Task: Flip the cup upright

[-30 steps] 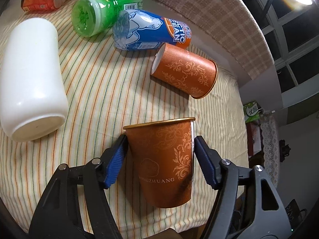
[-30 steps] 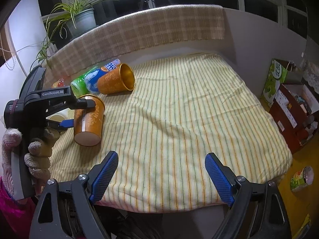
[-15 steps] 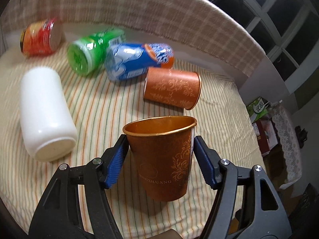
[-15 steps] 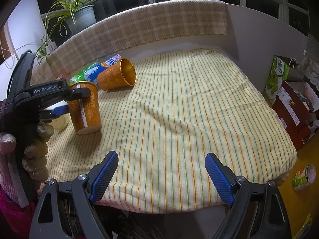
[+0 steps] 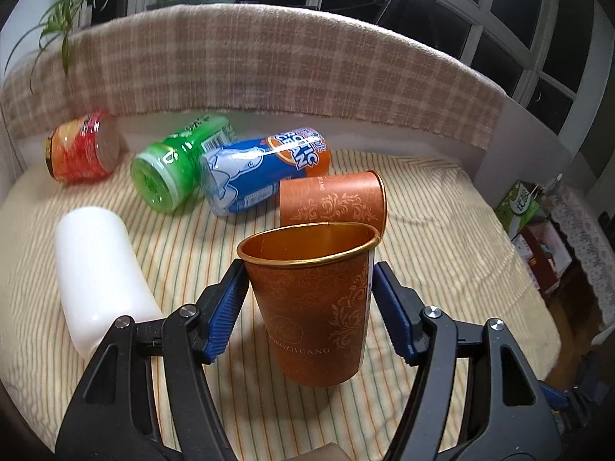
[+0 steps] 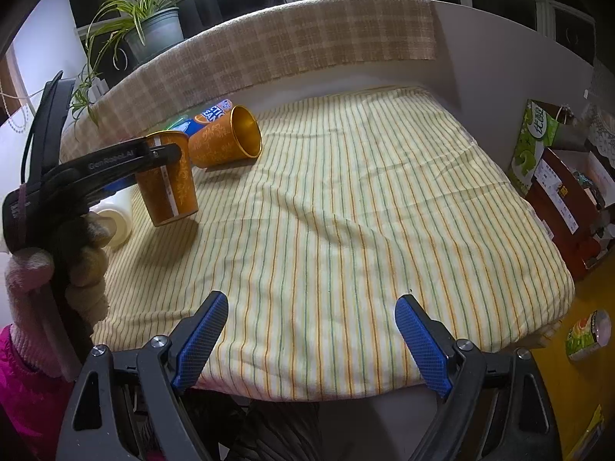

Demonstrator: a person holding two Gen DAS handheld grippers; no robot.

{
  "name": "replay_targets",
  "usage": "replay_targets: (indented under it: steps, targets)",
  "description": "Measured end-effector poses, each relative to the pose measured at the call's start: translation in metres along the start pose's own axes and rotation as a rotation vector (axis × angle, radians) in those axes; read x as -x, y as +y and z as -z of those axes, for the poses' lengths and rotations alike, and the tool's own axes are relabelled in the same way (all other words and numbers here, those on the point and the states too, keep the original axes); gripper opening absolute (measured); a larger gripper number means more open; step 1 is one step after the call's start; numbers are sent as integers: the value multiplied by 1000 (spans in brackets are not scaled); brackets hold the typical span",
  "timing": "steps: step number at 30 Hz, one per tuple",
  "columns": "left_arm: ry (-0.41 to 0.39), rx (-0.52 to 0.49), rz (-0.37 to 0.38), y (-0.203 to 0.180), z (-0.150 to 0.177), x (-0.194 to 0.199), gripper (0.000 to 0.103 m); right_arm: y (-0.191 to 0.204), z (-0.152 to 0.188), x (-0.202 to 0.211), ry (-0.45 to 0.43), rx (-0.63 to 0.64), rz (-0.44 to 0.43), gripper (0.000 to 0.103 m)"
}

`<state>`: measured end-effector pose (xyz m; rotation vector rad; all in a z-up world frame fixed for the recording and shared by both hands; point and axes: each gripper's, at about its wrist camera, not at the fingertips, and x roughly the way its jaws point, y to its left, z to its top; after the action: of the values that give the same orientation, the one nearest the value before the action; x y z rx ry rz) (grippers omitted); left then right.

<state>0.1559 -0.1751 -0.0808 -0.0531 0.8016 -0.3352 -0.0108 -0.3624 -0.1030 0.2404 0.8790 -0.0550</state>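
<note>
On the striped cloth, an orange cup sits mouth-up between the left gripper's blue pads

Left wrist view: the left gripper is clamped on the orange cup, a pad against each side just under the gold rim; the cup is mouth-up, tilted slightly, its base at the striped cloth, though contact cannot be judged here. Just behind it a second orange cup lies on its side, touching a blue can; beside that lie a green bottle, a red jar and, nearer, a white bottle. Right wrist view: the right gripper hovers spread wide with nothing between its fingers, over the cloth's near edge, well apart from the cup, which leans and seems to touch the cloth only at one edge of its base; a gloved hand grasps the left tool
</note>
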Motion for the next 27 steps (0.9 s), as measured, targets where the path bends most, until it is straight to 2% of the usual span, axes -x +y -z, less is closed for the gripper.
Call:
replay_targets:
  steps: [9,27]
  targets:
    - [-24,-68,-33,-9,10,1,67,0,-1,1,0,-3,-1,90]
    - [2,-72,15,-4,29,20,67,14,-6,-1,-3,22,-13,90]
